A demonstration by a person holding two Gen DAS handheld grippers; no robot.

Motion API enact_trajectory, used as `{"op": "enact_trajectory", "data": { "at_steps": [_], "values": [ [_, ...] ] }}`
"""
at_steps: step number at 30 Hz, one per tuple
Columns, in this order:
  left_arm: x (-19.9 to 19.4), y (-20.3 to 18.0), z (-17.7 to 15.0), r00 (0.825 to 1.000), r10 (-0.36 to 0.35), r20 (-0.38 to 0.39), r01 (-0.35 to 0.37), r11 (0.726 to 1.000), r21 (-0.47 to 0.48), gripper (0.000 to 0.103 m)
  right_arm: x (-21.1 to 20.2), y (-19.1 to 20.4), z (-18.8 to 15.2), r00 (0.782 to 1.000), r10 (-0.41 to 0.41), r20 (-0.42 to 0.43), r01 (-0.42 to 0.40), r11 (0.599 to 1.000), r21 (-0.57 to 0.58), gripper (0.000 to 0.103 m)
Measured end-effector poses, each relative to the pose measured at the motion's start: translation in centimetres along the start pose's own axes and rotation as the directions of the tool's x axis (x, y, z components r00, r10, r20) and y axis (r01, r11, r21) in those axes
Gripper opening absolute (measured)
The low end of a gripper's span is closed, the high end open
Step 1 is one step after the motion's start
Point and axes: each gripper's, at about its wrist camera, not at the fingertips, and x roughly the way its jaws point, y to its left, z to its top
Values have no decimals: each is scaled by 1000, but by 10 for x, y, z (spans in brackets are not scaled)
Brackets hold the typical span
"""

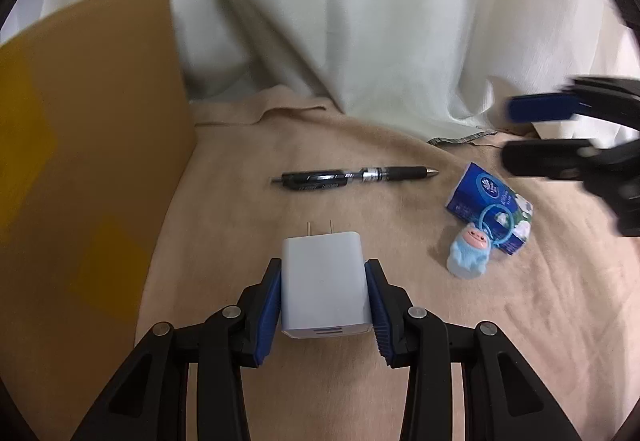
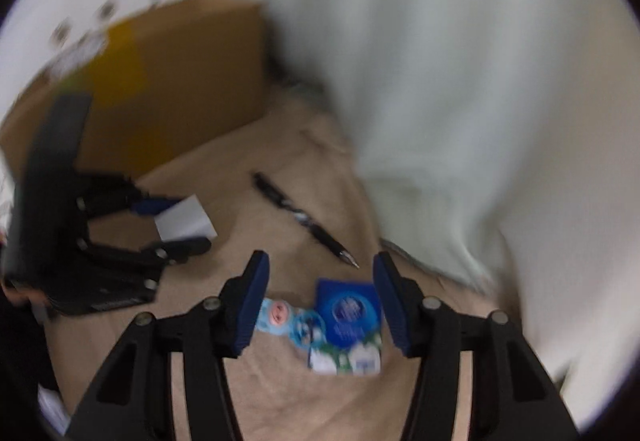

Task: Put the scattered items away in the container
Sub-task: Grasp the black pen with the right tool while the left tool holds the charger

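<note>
makeshift home setup; beige blanket (image 1: 360, 381), draped white sheet (image 1: 380, 21)

Both wrist views look forward, low over one beige cloth (image 1: 360, 381)

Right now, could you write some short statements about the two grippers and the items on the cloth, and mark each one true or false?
1. The left gripper is closed on the white charger. True.
2. The pen is inside the cardboard box. False: it lies on the beige cloth.
3. The right gripper holds the tissue pack. False: it is open above it.
4. The blue toy rests beside the tissue pack. True.
</note>
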Motion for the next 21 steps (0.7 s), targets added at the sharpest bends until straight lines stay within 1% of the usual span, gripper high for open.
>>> {"op": "enact_trajectory", "data": {
  "at_steps": [2,4,6,8,9,11,13,14,17,21],
  "values": [
    [-4,4,-3,1000,0,6,1,1000,-3,41,18,5,14,998,58,-38,-60,996,-72,59],
    [-5,9,-4,1000,-9,8,10,1000,-22,41,35,9,23,993,89,-77,-98,987,-128,58],
    [-6,17,-3,1000,-22,10,22,999,-48,41,54,12,30,987,97,-131,-118,979,-164,49],
    [-6,21,-4,1000,-21,10,22,998,-61,41,71,12,33,982,86,-170,-117,976,-182,45],
    [-5,24,-4,1000,-23,7,23,997,-75,41,77,12,34,979,89,-182,-122,975,-183,40],
    [-5,27,-4,999,-34,1,34,995,-92,41,87,10,36,976,89,-199,-126,975,-181,36],
    [-4,29,-4,999,-38,-1,37,994,-103,41,93,11,38,975,80,-208,-121,974,-190,34],
    [-5,28,-4,999,-41,0,40,994,-104,41,97,11,39,973,80,-215,-122,974,-190,31],
    [-6,26,-3,999,-41,7,41,994,-97,41,106,12,39,971,46,-236,-95,975,-199,20],
    [-3,24,-5,999,-54,0,54,993,-104,41,111,12,39,967,53,-249,-103,976,-191,18]
  ]
}}
